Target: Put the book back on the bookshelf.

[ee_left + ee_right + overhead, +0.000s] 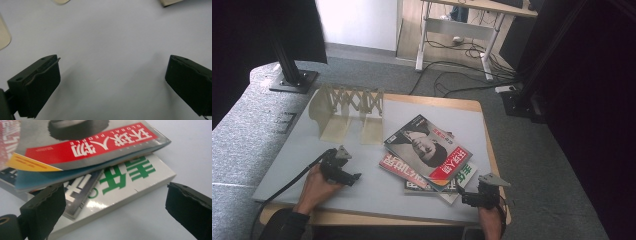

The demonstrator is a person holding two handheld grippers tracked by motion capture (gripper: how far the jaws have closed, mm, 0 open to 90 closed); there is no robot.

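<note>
A stack of magazines [428, 152] lies on the grey mat [362, 185] at centre right. The top one [85, 142] has a face and a red title band; under it sits a white book with green characters [130, 175]. My right gripper [461, 192] is open at the stack's near right corner, its jaws either side of the white book's corner in the right gripper view [113, 202]. My left gripper [354, 176] rests open on the bare mat to the left of the stack, nothing between its jaws [112, 75].
A pale wooden folding rack [347, 112] stands at the mat's back left. A black stand base [292, 80] sits beyond the table's left corner. Cables and a desk frame [457, 45] are on the floor behind.
</note>
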